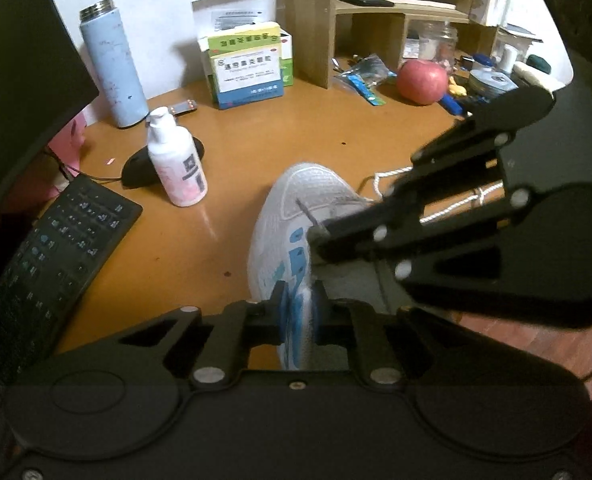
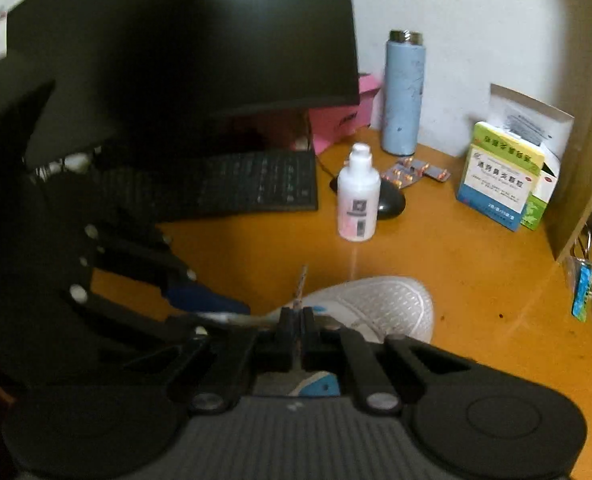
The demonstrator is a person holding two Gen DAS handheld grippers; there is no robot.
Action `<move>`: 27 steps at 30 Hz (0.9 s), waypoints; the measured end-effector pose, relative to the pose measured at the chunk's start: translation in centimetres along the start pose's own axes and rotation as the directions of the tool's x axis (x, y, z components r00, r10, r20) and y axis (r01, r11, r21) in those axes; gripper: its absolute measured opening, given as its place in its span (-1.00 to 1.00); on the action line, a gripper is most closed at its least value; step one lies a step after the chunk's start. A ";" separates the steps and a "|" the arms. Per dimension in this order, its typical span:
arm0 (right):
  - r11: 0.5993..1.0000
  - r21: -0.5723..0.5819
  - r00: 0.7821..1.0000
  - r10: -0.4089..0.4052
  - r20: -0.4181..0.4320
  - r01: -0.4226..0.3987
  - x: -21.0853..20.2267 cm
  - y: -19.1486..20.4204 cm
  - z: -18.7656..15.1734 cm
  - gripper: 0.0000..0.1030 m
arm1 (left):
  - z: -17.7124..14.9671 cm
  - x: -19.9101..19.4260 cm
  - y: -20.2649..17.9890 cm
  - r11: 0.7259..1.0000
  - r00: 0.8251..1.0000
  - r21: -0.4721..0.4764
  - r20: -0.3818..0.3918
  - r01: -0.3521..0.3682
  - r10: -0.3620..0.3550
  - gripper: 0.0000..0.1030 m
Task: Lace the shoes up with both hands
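Steadying the white shoe on the orange desk, its side wall is pinched by the nearly closed left gripper, seemingly so the eyelets stay put. The lace tip is clamped in the fully closed right gripper, presumably ready for threading.

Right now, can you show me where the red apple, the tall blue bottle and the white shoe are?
Red round apple (image 1: 421, 81), left wrist view, middle of its skin.
Tall light-blue metal bottle (image 2: 403, 96), right wrist view, mid-body.
White mesh shoe (image 1: 296, 196), left wrist view, toe top.
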State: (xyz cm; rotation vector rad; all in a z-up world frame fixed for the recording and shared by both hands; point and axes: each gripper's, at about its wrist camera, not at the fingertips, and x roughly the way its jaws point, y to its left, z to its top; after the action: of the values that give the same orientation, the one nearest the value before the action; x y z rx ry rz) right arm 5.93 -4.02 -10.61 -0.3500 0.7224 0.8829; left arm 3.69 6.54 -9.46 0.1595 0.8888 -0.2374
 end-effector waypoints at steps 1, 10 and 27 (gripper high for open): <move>1.000 -0.005 1.000 0.000 -0.009 0.000 0.2 -0.1 0.0 -0.93 | 0.0 0.0 0.1 1.000 1.000 -0.009 0.001 -0.001 0.001 -0.86; 1.000 -0.017 0.998 -0.017 -0.056 0.016 1.4 -0.3 -1.2 -0.93 | 0.1 0.2 0.8 0.998 1.000 -0.062 -0.009 0.000 -0.001 -0.87; 0.999 0.046 0.992 -0.023 -0.122 0.029 3.3 -1.1 -1.2 -0.93 | 0.1 0.3 1.2 0.995 1.000 -0.099 -0.015 0.013 -0.015 -0.87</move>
State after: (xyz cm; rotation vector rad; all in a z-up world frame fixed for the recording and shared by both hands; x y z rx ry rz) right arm 7.73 -3.38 -13.79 -0.3722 0.8486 0.8236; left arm 4.27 7.68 -9.54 0.0634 0.9151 -0.2049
